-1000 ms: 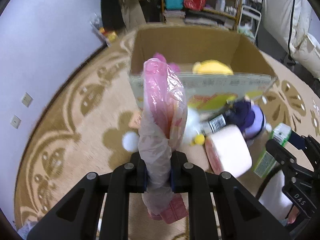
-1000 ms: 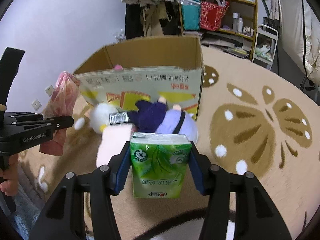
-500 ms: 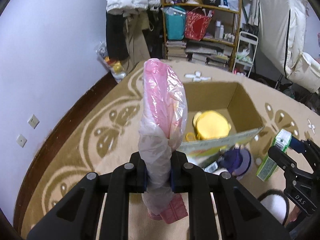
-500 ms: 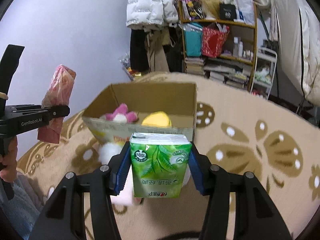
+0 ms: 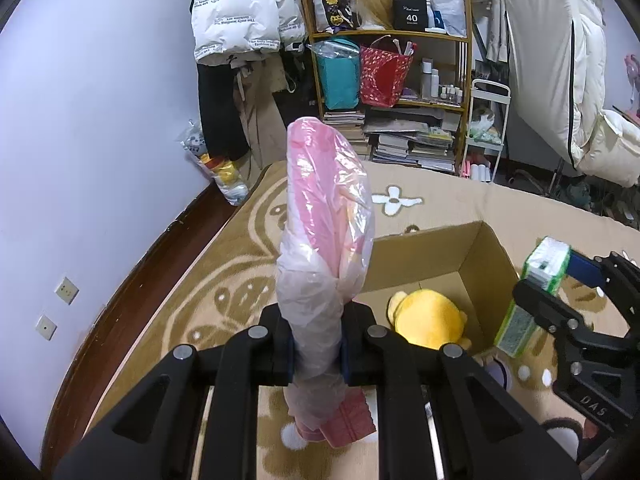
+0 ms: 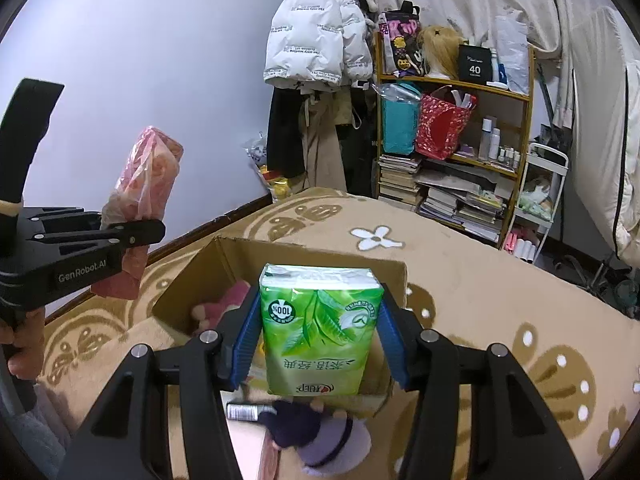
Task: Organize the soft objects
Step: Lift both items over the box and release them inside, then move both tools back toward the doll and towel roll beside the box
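You had your left hand-held gripper (image 5: 316, 354) clamped tight on a pink soft bundle wrapped in clear crinkled plastic (image 5: 326, 240), which stood upright between the jaws, up in the air to the left of the open brown cardboard box (image 5: 472, 256). Your right hand-held gripper (image 6: 318, 340) was closed on a green plastic-wrapped pack of tissues (image 6: 318, 328), its blue pads (image 6: 244, 340) pressed flat against both sides, and the pack hung above the near edge of the box.

Some of the job looked done: a yellow plush toy (image 5: 428, 318) already lay on the floor of the box, and a pink plush toy (image 6: 224, 304) sat in its left corner. The two things you held were not yet in; each was raised near the opening, so I judge you were partway through carrying them over.

More was left on the patterned beige carpet (image 6: 500, 280). A small doll with dark blue hair and a lilac body (image 6: 320, 436) lay just outside the near wall of the box, below the tissue pack, and something pale pink showed at the bottom edge beside it, too cut off to name
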Motion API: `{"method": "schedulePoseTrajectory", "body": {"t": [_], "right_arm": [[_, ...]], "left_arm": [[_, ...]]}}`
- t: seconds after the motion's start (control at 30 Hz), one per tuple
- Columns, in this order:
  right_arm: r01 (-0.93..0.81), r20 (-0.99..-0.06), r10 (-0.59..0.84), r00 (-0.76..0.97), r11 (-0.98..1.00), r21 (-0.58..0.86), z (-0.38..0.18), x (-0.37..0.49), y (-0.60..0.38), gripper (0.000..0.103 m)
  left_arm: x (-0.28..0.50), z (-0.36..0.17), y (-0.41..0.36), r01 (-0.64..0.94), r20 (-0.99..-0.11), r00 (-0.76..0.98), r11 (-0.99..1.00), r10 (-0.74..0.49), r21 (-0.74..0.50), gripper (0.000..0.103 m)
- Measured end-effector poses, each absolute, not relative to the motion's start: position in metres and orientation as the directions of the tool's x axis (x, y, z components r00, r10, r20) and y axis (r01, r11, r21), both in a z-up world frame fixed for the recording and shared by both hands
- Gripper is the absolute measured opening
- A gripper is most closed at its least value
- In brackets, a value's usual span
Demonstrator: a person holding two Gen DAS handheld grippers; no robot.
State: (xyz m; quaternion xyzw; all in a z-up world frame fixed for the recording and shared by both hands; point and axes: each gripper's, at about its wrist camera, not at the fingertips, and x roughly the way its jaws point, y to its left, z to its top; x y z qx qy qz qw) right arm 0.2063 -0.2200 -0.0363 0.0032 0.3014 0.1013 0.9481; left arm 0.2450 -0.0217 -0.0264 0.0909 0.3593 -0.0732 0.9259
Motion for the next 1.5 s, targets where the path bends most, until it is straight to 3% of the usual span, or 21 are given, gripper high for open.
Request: {"method": "schedulePoseTrajectory", "body": {"t": [0.5, 0.67, 0.73, 0.83, 0.93, 1.0, 1.07, 1.17, 1.5], "right_arm": [[-0.192, -0.656, 0.205, 0.726, 0.977, 0.093, -0.074, 0.241, -0.213, 0.057], [-0.166, -0.671, 0.201, 0.714, 0.979, 0.117, -0.077, 0.246, -0.218, 0.058], [-0.164, -0.676, 0.195, 0.710, 0.980, 0.111, -0.078, 0.248, -0.218, 0.066], [-0.143, -0.678, 0.188, 0.711, 0.982, 0.123, -0.077, 0.244, -0.220, 0.076], [-0.132, -0.672, 0.182, 0.718, 0.983, 0.125, -0.074, 0.238, -0.221, 0.087], [-0.130, -0.669, 0.187, 0.719, 0.982, 0.136, -0.073, 0.236, -0.221, 0.090], [-0.123, -0.667, 0.187, 0.721, 0.982, 0.143, -0.070, 0.233, -0.223, 0.092], [-0.120, -0.662, 0.191, 0.725, 0.981, 0.152, -0.066, 0.229, -0.224, 0.103], [-0.118, -0.628, 0.191, 0.754, 0.981, 0.157, -0.042, 0.203, -0.233, 0.103]], "left_arm": [[0.276, -0.077, -0.016, 0.210, -0.764, 0.630, 0.978, -0.138, -0.004, 0.016], [0.280, -0.088, -0.014, 0.176, -0.780, 0.618, 0.984, -0.101, 0.012, 0.023], [0.278, -0.090, -0.011, 0.143, -0.784, 0.619, 0.989, -0.053, 0.047, 0.023], [0.277, -0.092, -0.004, 0.123, -0.790, 0.612, 0.991, -0.034, 0.053, 0.034], [0.274, -0.090, 0.000, 0.107, -0.791, 0.611, 0.993, -0.027, 0.049, 0.054], [0.268, -0.086, 0.002, 0.096, -0.778, 0.628, 0.994, -0.013, 0.061, 0.061], [0.264, -0.082, 0.003, 0.092, -0.773, 0.634, 0.993, 0.002, 0.078, 0.076], [0.258, -0.075, 0.005, 0.078, -0.759, 0.651, 0.992, 0.022, 0.095, 0.091], [0.230, -0.054, 0.012, 0.066, -0.746, 0.666, 0.996, 0.003, 0.063, 0.100]]}}
